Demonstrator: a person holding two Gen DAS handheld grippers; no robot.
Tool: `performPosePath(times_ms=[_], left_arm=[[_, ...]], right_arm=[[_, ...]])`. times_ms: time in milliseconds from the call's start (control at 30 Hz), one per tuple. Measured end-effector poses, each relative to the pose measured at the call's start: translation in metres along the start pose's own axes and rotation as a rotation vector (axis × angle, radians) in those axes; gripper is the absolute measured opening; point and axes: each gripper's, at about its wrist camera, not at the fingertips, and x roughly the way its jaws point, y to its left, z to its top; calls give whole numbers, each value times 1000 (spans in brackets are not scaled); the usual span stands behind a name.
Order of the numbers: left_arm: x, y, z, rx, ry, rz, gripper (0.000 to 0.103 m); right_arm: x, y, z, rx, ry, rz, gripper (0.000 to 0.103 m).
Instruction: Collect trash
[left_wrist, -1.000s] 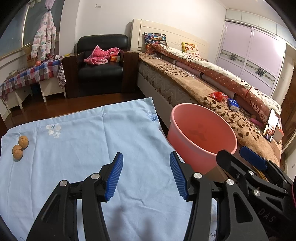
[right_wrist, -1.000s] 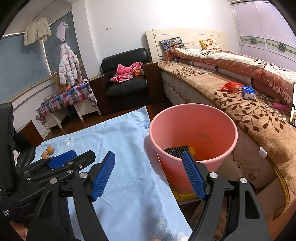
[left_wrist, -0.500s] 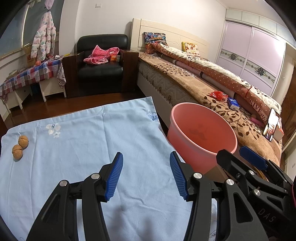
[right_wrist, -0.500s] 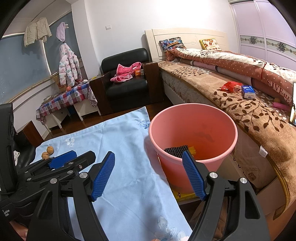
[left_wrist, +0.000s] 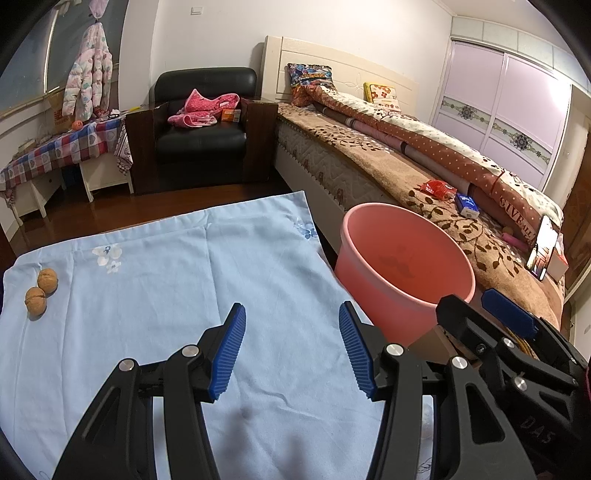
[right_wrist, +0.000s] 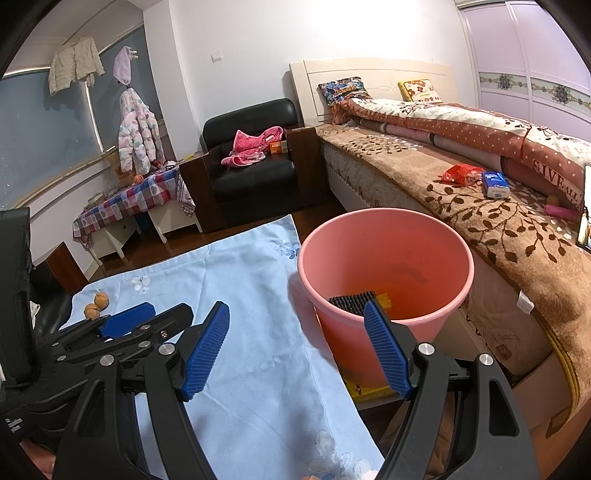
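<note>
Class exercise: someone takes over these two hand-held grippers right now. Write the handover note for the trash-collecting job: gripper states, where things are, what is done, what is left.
Left gripper: open, empty, above the blue cloth.
Right gripper: open, empty, pointing at the near edge of the pink bucket.
Bucket: stands right of the cloth, beside the bed. A dark ribbed item and something yellow already lie inside.
Left on the cloth: two walnuts at its far left edge, touching each other, nearer the left gripper.
Done, as far as visible: the rest of the cloth carries no trash.
To do, probably: pick up the walnuts and drop them in the bucket.
</note>
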Motion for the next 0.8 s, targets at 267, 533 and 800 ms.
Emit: performPosePath(times_ms=[267, 533, 800], left_arm=[[1, 5, -3, -6, 7, 6, 52], [0, 4, -2, -7, 7, 7, 52], [-1, 4, -2, -7, 10, 11, 52]], right_arm=[[-3, -1, -1, -6, -18, 6, 76], [-3, 0, -1, -8, -14, 8, 76], [-3, 0, -1, -9, -12, 7, 76]])
